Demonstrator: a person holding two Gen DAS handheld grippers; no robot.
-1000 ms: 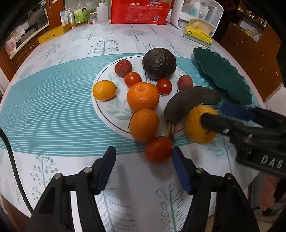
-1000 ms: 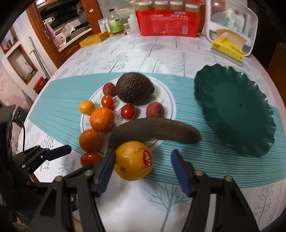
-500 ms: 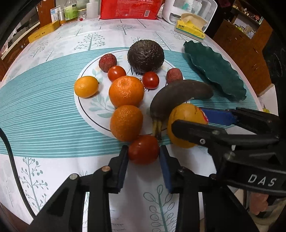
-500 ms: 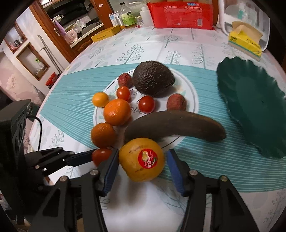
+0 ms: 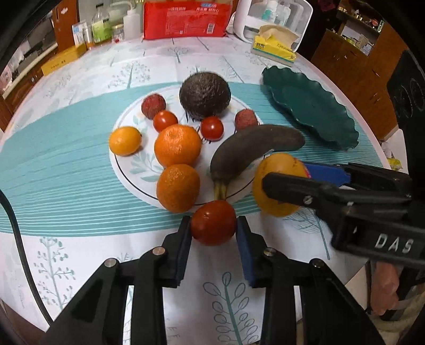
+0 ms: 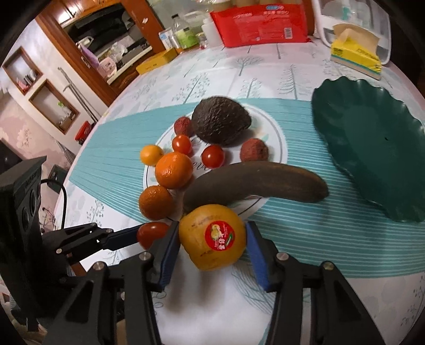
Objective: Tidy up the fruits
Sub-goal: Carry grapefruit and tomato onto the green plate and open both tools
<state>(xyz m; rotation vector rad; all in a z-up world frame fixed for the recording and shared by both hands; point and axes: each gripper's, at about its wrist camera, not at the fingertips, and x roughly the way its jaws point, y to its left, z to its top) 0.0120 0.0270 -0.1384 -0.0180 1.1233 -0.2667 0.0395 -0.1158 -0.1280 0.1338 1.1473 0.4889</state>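
My left gripper [image 5: 213,232] is shut on a red tomato [image 5: 213,222] at the near rim of the white plate [image 5: 138,169]. My right gripper [image 6: 211,242] is shut on a yellow orange with a red sticker [image 6: 212,240], just right of the tomato; it also shows in the left wrist view [image 5: 276,185]. On the plate lie a dark banana [image 5: 252,148], two oranges [image 5: 177,144], an avocado [image 5: 204,95], two small tomatoes, two lychees and a small yellow citrus [image 5: 124,140]. The green plate [image 6: 372,148] at the right holds nothing.
At the table's far edge stand a red packet [image 5: 186,18], bottles [image 5: 101,26], a yellow tissue box [image 5: 273,45] and a white appliance [image 5: 271,16]. A yellow box [image 5: 61,61] lies far left. A wooden cabinet [image 5: 353,58] stands beyond the right edge.
Both grippers have moved in and closed: the left onto the red tomato, the right onto the yellow orange. A second ago both were open around these fruits.
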